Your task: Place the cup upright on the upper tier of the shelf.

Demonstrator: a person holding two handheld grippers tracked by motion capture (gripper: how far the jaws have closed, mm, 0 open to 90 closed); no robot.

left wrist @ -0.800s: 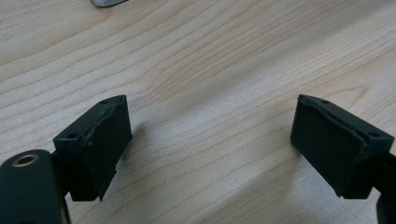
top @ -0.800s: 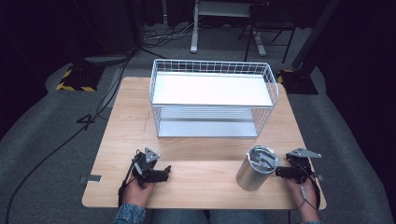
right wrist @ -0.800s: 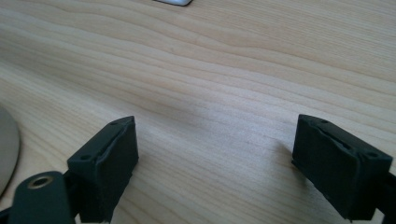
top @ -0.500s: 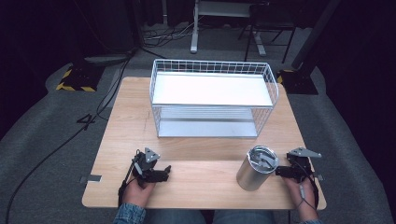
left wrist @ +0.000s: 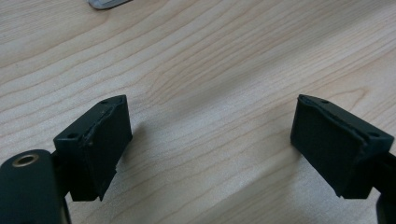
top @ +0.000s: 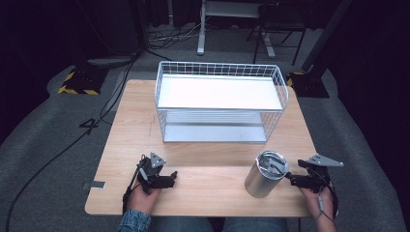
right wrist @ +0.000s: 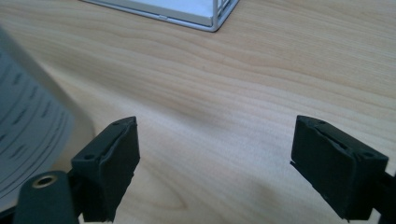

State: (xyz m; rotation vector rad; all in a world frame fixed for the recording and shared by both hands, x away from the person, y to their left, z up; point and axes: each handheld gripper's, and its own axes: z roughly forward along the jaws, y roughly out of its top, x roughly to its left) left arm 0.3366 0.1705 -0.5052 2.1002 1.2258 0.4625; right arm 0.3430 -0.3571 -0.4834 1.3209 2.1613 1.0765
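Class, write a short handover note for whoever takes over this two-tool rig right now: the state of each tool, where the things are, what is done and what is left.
Left tool: jaws open, holding nothing, low over the light wooden table near its front left.
Right tool: jaws open, holding nothing, close beside the silver stainless-steel tumbler; whether it touches the tumbler cannot be told.
Tumbler: upright on the table's front right, ungripped.
White wire two-tier rack: at the back middle of the table, both shelves bare.
Done: nothing gripped or placed yet.
Left: probably close the right tool on the tumbler and move it, perhaps to the rack.
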